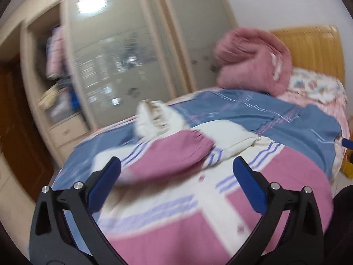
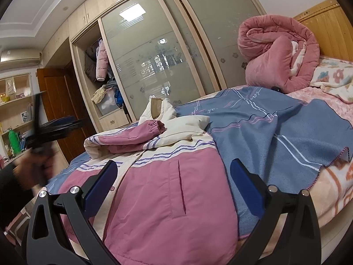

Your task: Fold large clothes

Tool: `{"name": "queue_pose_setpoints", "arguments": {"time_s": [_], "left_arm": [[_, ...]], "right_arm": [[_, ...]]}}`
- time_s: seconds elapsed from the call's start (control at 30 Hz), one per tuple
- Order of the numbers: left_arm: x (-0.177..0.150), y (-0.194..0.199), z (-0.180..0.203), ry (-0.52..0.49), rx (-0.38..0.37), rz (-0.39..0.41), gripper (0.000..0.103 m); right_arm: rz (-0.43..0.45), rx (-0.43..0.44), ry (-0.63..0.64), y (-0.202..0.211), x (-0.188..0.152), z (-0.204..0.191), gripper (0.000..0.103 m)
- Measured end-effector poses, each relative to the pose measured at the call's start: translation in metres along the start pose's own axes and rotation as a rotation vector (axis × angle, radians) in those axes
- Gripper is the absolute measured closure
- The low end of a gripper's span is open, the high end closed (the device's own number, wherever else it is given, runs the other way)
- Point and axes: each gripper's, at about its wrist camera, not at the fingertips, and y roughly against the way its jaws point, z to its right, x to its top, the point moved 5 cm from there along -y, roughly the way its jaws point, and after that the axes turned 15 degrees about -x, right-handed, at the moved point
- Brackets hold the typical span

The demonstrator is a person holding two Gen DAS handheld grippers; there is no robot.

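Note:
A pink and cream jacket with purple stripes lies spread on the bed, front up. One pink sleeve is folded across its chest, also seen as the sleeve in the blurred left wrist view. Its cream hood points toward the wardrobe. My left gripper hangs open above the jacket's chest with nothing between its fingers; it shows blurred as the left gripper in a hand at the left of the right wrist view. My right gripper stands open over the jacket's lower part, empty.
A blue blanket covers the bed under the jacket. A rolled pink quilt sits by the wooden headboard. Past the bed stands a wardrobe with sliding glass doors, open at the left with clothes inside.

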Motion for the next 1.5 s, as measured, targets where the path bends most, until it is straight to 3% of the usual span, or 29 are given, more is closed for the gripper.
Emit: {"name": "queue_pose_setpoints", "arguments": {"time_s": [0.17,0.3,0.37,0.47,0.63,0.77,1.27,1.4,1.5], "left_arm": [[-0.085,0.080,-0.028,0.216,0.137,-0.014,0.002],[-0.129,0.120,-0.050,0.357,0.183,0.019,0.002],[-0.142,0.129,-0.054,0.369,0.202,0.046,0.002],[-0.160,0.128,-0.049,0.300,0.243,0.083,0.002],[-0.153,0.123,-0.039,0.250,0.256,0.085,0.002],[-0.156,0.110,-0.042,0.268,0.237,0.031,0.002],[-0.154,0.109,-0.042,0.317,0.184,0.065,0.002],[-0.154,0.111,-0.043,0.322,0.171,0.074,0.002],[-0.155,0.111,-0.045,0.325,0.170,0.076,0.002]], "right_arm": [[0.019,0.014,0.018,0.007,0.001,-0.009,0.001],[0.019,0.008,0.089,0.007,-0.003,-0.028,0.001],[0.024,-0.002,0.131,0.006,-0.005,-0.036,0.001],[0.013,-0.009,0.174,0.004,-0.009,-0.044,0.001],[-0.011,-0.030,0.199,0.001,-0.011,-0.047,0.001],[-0.014,-0.049,0.208,0.002,-0.013,-0.048,0.001],[-0.074,-0.072,0.224,-0.007,-0.017,-0.050,0.001],[-0.137,-0.008,0.193,-0.020,0.001,-0.065,0.001],[-0.149,0.032,0.212,-0.042,0.040,-0.093,0.001]]}}
